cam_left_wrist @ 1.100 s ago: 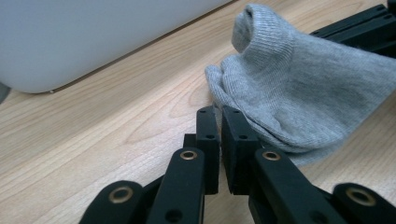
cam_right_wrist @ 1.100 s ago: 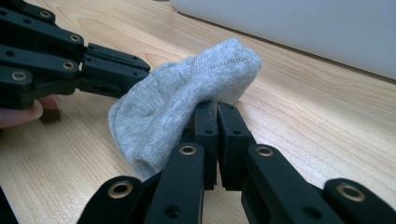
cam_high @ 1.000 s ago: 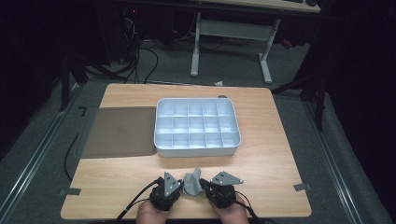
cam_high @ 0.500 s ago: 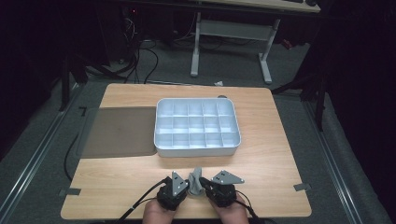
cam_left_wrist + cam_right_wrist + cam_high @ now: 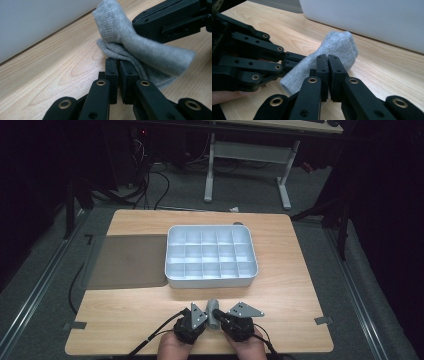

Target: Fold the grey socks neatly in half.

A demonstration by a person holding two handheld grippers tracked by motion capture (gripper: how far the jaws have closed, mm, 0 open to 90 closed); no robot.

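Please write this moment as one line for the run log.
left gripper: shut on grey sock | right gripper: shut on grey sock | sock: near table edge, in front of white compartment tray

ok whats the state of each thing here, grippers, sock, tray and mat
left gripper: shut on the grey sock
right gripper: shut on the grey sock
grey sock: bunched, pinched between both grippers near the table's front edge
white tray: compartments empty
dark mat: flat, bare
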